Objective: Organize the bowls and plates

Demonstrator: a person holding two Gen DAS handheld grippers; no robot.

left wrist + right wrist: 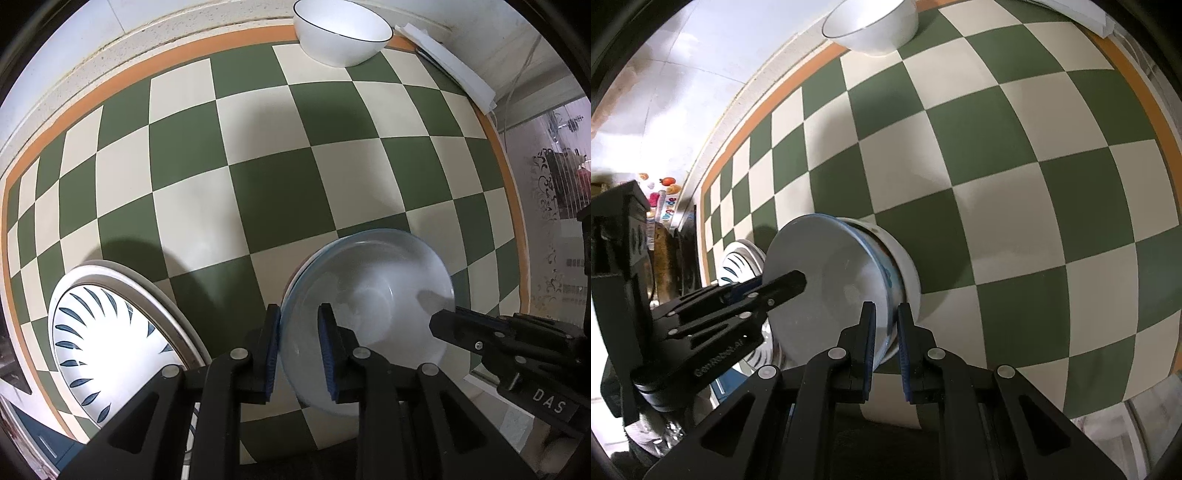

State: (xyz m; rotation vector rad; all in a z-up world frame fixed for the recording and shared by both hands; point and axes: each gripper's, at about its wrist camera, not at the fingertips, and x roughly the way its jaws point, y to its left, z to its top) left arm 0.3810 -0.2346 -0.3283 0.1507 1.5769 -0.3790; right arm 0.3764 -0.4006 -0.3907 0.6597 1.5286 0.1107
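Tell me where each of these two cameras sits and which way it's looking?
Left wrist: rides the left gripper, looks down on the checkered cloth; its fingers clamp the pale bowl's rim.
Right wrist: rides the right gripper, looks slantwise down; its fingers clamp the opposite rim.
Shared: that bowl, the white bowl, the patterned plate, each other's gripper.

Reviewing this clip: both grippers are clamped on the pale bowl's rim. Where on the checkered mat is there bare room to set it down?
The widest bare patch is the middle of the checkered mat, bordered by the black-rimmed white bowl at the far edge, the leaf-pattern plate near-left and the held pale bowl. The near edge is crowded: left gripper, right gripper, plate and bowl sit close together.
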